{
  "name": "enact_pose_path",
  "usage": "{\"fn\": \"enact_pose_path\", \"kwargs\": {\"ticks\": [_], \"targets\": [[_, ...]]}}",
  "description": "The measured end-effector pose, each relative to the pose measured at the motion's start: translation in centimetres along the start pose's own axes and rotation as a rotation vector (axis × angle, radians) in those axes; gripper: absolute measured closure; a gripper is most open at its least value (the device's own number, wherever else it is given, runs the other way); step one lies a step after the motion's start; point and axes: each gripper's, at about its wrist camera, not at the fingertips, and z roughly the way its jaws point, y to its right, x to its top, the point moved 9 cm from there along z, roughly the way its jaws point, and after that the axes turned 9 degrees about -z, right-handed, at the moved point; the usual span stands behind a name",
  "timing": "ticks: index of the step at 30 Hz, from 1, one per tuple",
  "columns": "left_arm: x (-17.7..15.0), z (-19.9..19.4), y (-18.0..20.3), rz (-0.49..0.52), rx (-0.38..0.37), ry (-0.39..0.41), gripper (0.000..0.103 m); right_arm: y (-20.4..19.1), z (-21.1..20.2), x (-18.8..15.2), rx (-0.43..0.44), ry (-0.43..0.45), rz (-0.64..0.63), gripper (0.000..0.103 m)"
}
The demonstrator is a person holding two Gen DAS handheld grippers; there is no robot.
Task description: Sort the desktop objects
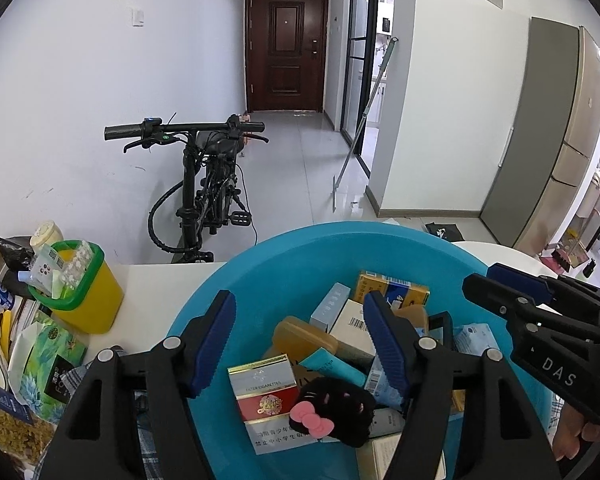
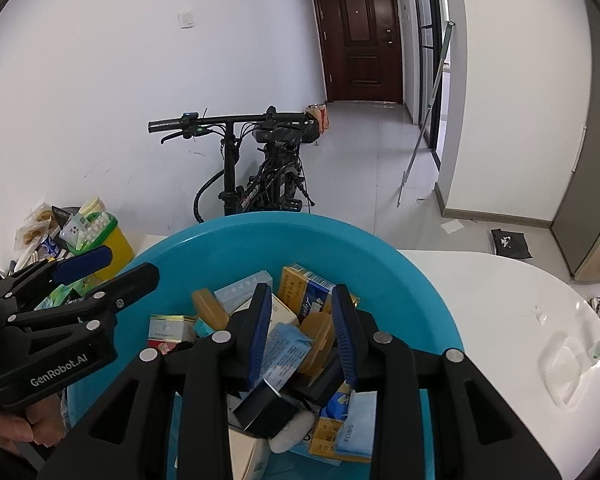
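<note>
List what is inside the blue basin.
The blue basin holds a cigarette pack, a black plush with a pink bow, amber cases, a yellow box and more boxes. The pile hides the basin's bottom.

right gripper (image 2: 302,334) over blue basin (image 2: 400,280) | boxes inside | fingers nearly closed

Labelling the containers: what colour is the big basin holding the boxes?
Bright blue basin; clearest in the left wrist view.

Blue basins (image 1: 284,264): one
Yellow bins with a green rim (image 1: 96,300): one
Cigarette packs (image 1: 264,388): one visible
Black plush toys with a pink bow (image 1: 340,404): one
Amber plastic cases (image 1: 300,338): at least two
Hand-held grippers (image 1: 300,344): two
</note>
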Motion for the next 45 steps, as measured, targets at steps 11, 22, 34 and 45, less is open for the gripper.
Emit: {"fn": "enact_pose_path", "kwargs": {"ticks": [11,22,34,45], "targets": [[1.4,-2.9,1.2,0.034,-0.043,0.159,0.019,0.4,-2.1,1.1,-0.037,0.081,0.011,0.037],[4.2,-8.7,0.4,0.003,-0.083,0.413,0.014,1.4,-8.1,4.4,-0.120,0.385,-0.023,0.001],[4.3,-9.9,0.7,0.013,-0.084,0.448,0.000,1.4,-9.0,5.2,-0.158,0.437,-0.040,0.000],[4.2,-10.8,0.5,-0.009,-0.083,0.463,0.000,1.2,-10.2,4.6,-0.185,0.439,-0.065,0.000]]}}
